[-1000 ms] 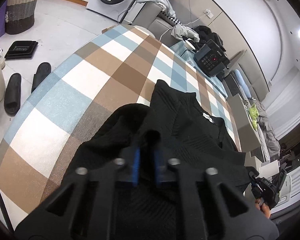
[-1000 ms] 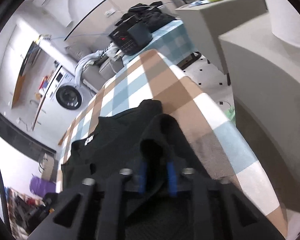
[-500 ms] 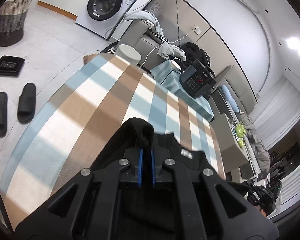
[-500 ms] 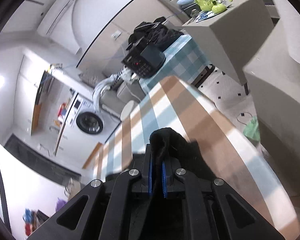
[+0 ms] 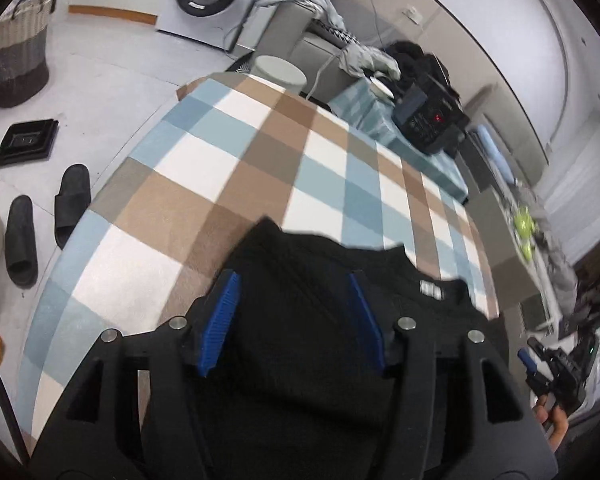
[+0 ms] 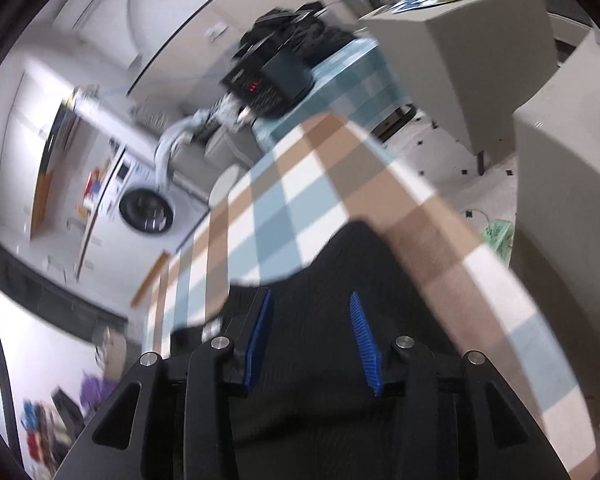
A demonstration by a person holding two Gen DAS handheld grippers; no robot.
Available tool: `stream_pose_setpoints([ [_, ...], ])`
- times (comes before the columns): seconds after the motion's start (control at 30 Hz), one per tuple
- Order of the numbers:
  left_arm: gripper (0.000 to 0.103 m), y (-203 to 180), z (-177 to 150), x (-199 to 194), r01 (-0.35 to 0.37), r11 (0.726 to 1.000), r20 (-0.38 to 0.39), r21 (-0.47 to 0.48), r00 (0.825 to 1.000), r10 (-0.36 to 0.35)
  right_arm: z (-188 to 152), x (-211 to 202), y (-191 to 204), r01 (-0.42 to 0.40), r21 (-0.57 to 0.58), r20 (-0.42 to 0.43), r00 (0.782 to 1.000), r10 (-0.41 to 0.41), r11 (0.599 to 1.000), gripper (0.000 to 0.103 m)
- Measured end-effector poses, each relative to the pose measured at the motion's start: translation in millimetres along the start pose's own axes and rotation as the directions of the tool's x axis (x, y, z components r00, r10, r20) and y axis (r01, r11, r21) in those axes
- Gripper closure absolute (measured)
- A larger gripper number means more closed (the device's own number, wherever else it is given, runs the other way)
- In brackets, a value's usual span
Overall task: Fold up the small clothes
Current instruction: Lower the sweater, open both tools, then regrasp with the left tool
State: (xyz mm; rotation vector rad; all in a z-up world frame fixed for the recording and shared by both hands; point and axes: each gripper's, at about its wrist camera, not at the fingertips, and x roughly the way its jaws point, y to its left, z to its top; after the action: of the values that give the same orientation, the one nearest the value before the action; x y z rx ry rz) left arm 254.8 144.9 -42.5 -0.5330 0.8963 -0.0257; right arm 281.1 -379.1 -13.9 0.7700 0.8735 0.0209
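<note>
The left gripper (image 5: 294, 320) has just been opening; its blue pads stand apart over the black sweater (image 5: 300, 360), pressing nothing. The right gripper (image 6: 310, 340) has likewise been opening and stands released above the same sweater (image 6: 320, 400). Only the left view shows the white neck label (image 5: 430, 289), the slippers (image 5: 46, 216) on the floor and the person's hand (image 5: 554, 420) at far right. The ribbed knit lies flat at the near edge of the checked tablecloth (image 5: 228, 168).

Black garment (image 5: 300, 320) cut off below
</note>
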Motion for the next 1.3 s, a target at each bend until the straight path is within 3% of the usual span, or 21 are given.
stream_pose_setpoints([
  [0.13, 0.050, -15, -6, 4, -0.035, 0.998, 0.015, 0.056, 0.999, 0.035, -18, 7, 19, -0.002, -0.078, -0.029, 1.000, 0.000, 0.997, 0.062],
  [0.27, 0.050, -27, -10, 17, -0.022, 0.997, -0.054, 0.078, 0.998, 0.026, -31, 13, 32, -0.025, -0.102, -0.062, 0.998, 0.019, 0.994, 0.062],
  [0.57, 0.051, -37, -19, 69, -0.115, 0.989, -0.133, 0.091, 0.983, 0.126, -44, 14, 30, -0.038, -0.101, -0.095, 0.995, 0.028, 0.994, 0.061],
  [0.67, 0.053, -43, -20, 75, -0.148, 0.981, -0.095, 0.124, 0.983, 0.160, -45, 10, 24, -0.037, -0.095, -0.091, 0.996, 0.028, 0.995, 0.061],
  [0.83, 0.088, -34, -18, 71, -0.156, 0.982, -0.057, 0.103, 0.985, 0.162, -44, 6, 14, -0.045, -0.066, -0.088, 0.995, 0.039, 0.997, 0.061],
  [0.93, 0.097, -23, -16, 63, -0.128, 0.989, -0.050, 0.073, 0.990, 0.132, -45, 6, 11, -0.050, -0.059, -0.089, 0.995, 0.045, 0.997, 0.061],
  [1.1, 0.099, -20, -10, 39, -0.082, 0.996, -0.005, 0.040, 0.997, 0.082, -47, 5, 9, -0.055, -0.058, -0.090, 0.995, 0.049, 0.997, 0.061],
  [1.3, 0.100, -24, 20, 6, -0.014, 1.000, 0.141, 0.004, 0.990, 0.013, -44, 3, 8, -0.035, -0.062, -0.082, 0.996, 0.029, 0.997, 0.061],
])
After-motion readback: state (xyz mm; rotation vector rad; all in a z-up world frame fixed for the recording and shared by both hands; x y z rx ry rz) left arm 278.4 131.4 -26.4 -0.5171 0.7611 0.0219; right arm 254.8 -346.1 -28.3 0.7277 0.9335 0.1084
